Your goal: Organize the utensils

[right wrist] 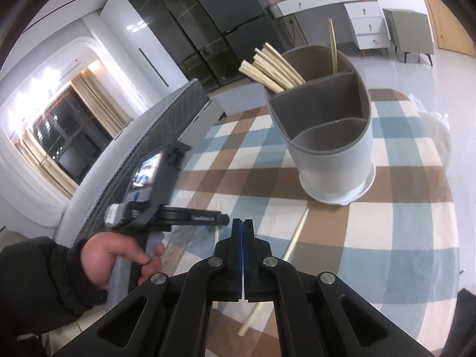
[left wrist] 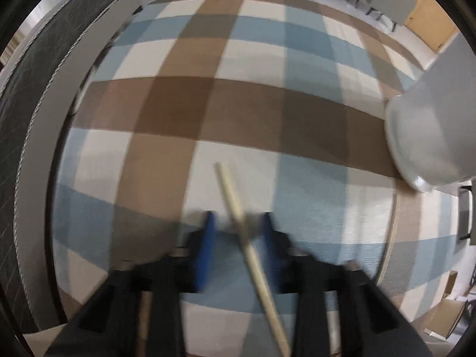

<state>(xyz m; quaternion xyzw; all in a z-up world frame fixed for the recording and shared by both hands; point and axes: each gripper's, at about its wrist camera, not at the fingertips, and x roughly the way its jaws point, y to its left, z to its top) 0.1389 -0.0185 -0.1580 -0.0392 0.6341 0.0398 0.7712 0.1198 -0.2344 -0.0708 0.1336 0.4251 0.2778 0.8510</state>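
Pointing down at the checked tablecloth (left wrist: 238, 104), my left gripper (left wrist: 238, 220) has its blue pads (left wrist: 206, 238) apart. A pale wooden chopstick (left wrist: 229, 190) lies on the cloth between them, nearer the right pad; blur hides any contact. In the right wrist view a hand (right wrist: 119, 255) holds that left gripper (right wrist: 223, 218) over a thin chopstick (right wrist: 217, 208). My right gripper (right wrist: 242, 223) is shut with nothing in it. Behind it a second chopstick (right wrist: 297, 229) lies slanted. The grey three-compartment holder (right wrist: 336, 163) stands farther back, with several chopsticks (right wrist: 273, 68) in its far compartment.
The holder's side (left wrist: 431, 136) fills the right edge of the left wrist view. A dark quilted edge (right wrist: 142, 136) runs along the table's left side. A white dresser (right wrist: 366, 26) and a grey chair (right wrist: 410, 35) stand on the floor beyond.
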